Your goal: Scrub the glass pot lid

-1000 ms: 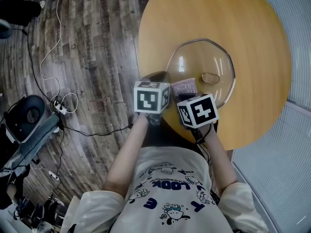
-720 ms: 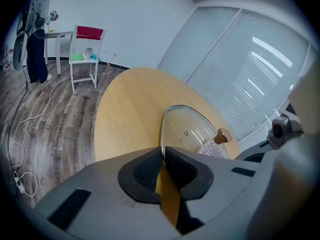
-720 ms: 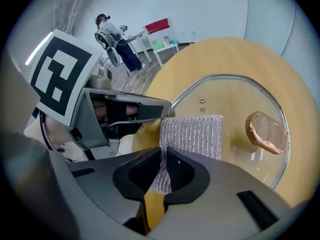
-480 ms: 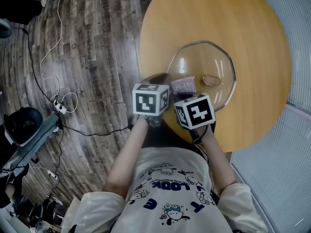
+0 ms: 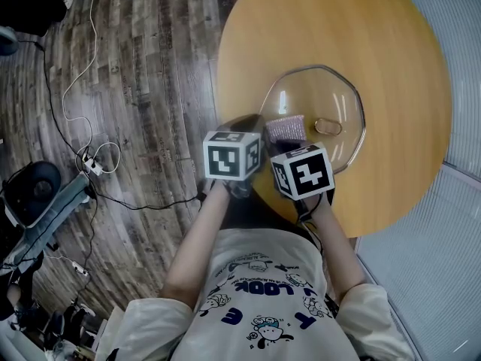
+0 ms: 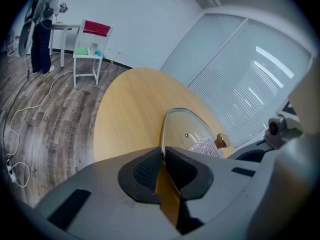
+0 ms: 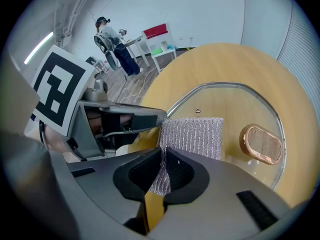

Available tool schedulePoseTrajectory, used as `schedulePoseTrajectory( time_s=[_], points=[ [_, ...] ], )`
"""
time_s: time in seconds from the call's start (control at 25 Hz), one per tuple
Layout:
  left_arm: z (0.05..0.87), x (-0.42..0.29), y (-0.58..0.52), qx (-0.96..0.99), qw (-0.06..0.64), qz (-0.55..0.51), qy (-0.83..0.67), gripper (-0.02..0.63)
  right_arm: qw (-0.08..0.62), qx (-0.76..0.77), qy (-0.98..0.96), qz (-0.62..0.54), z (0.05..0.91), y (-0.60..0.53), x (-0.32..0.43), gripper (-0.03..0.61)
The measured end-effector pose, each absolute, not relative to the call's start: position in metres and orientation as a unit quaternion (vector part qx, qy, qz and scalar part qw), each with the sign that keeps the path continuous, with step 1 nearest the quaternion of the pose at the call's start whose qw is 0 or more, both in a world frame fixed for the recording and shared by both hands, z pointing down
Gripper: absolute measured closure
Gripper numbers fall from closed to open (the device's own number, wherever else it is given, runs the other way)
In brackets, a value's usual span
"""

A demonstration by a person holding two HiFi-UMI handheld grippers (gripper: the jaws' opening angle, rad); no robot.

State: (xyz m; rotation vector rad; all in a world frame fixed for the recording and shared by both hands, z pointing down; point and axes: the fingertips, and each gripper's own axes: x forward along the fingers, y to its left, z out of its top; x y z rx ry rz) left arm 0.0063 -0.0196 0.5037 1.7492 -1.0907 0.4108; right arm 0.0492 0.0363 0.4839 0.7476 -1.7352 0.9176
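Left gripper [image 6: 163,153] is pinched shut on the near rim of the glass pot lid [image 6: 186,129], which sits handle-up on the round wooden table [image 5: 338,21]. A silver mesh scrub pad [image 7: 195,134] lies on the glass, with the right gripper [image 7: 164,156] clamped on it. Looks like the scrubbing step to me. Next move calls for strokes across the glass while the rim's held steady.

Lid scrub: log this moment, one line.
left gripper: shut on lid | right gripper: shut on pad | pad: on lid | lid: on table
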Motion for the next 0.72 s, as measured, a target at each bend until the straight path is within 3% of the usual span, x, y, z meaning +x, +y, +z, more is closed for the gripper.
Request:
schedulePoseTrajectory(
  time_s=[0.72],
  points=[
    [0.504, 0.006, -0.024, 0.723, 0.493, 0.174, -0.452, 0.583, 0.504, 0.294, -0.728, 0.36, 0.483, 0.001, 0.039, 0.532]
  ],
)
